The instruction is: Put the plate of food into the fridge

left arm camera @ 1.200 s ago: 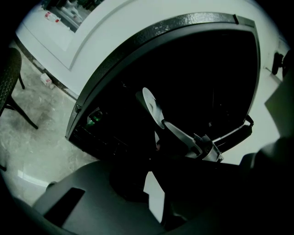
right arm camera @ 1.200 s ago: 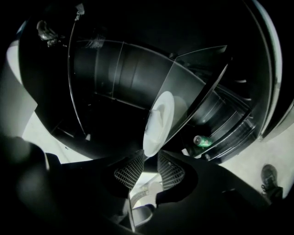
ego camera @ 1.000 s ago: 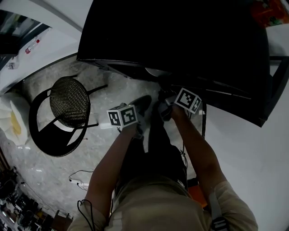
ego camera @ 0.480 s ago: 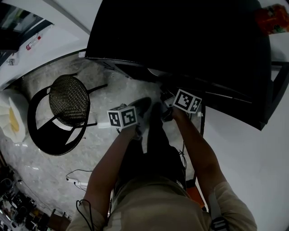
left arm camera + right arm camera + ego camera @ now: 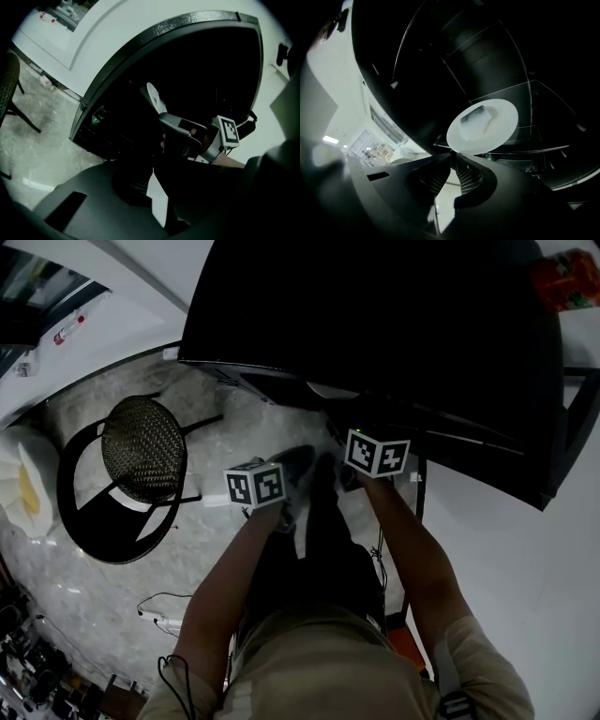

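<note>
A white plate [image 5: 485, 124] with a pale block of food [image 5: 476, 117] on it is held level inside the dark fridge [image 5: 375, 324], just above a glass shelf [image 5: 543, 136]. My right gripper [image 5: 452, 161] is shut on the plate's near rim. In the left gripper view the plate [image 5: 152, 96] shows edge-on, with the right gripper's grey body [image 5: 185, 133] behind it. My left gripper [image 5: 152, 168] is shut with nothing in it, low in front of the fridge opening. Both marker cubes [image 5: 255, 486] [image 5: 377, 452] sit close together in the head view.
A black wire chair [image 5: 141, 451] stands on the marble floor at the left. A cable with a white plug [image 5: 159, 615] lies on the floor nearby. Something green [image 5: 96, 117] sits low in the fridge. A white wall [image 5: 525, 559] runs along the right.
My right gripper's marker cube has shifted a little left and turned. The left gripper has barely moved. The head view has tilted slightly since one second ago.
</note>
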### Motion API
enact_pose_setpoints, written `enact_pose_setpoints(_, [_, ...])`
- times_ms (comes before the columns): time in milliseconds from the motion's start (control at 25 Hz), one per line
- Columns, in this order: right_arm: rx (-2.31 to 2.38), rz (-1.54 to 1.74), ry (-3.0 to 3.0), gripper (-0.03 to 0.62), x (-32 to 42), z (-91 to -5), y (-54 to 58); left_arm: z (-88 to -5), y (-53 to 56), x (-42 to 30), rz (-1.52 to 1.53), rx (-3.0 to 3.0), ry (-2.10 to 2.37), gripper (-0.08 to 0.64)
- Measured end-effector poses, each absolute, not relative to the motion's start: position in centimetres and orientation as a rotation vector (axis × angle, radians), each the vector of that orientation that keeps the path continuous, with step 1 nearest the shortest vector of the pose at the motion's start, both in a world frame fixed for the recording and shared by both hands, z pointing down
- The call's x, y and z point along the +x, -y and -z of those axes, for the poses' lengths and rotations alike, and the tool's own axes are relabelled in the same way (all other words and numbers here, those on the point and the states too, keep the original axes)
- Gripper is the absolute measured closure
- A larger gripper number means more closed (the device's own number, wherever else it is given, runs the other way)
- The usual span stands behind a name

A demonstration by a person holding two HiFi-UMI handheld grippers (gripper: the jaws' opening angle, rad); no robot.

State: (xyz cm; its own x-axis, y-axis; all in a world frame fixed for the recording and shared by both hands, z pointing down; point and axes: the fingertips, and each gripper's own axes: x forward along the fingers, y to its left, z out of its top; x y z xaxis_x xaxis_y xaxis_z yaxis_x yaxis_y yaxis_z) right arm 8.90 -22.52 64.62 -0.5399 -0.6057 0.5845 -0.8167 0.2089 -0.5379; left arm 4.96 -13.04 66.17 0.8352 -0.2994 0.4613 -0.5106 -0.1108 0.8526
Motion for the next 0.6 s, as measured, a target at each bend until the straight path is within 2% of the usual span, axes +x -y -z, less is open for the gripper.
enact_pose_setpoints(600, [1.386,-1.253,2.206,0.552,9.3,-65.2,23.8,-66.5,13.4,4.5,-0.197,1.699,0.637,0.548])
